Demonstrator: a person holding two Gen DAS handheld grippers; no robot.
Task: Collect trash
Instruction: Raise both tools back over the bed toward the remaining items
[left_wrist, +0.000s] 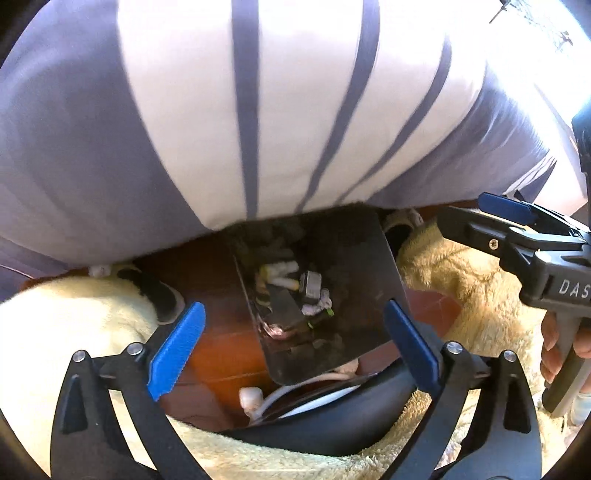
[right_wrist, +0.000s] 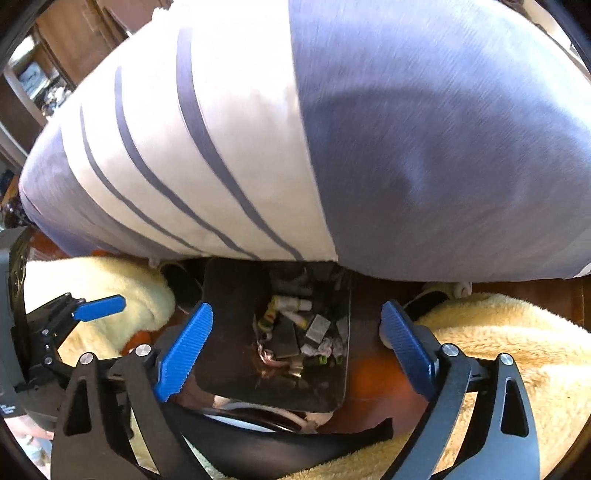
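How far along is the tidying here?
Done: a heap of scraps already lies in the dark bin. In hand: nothing; the left gripper and right gripper both stand open and empty above it. Left: no loose trash shows elsewhere, so I can't tell.

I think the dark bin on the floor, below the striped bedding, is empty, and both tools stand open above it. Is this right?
Not quite. The dark bin is not empty: small scraps of trash lie in it, as the right wrist view shows. The rest holds: it sits below the striped bedding, and the left tool and right tool both stand open above it.
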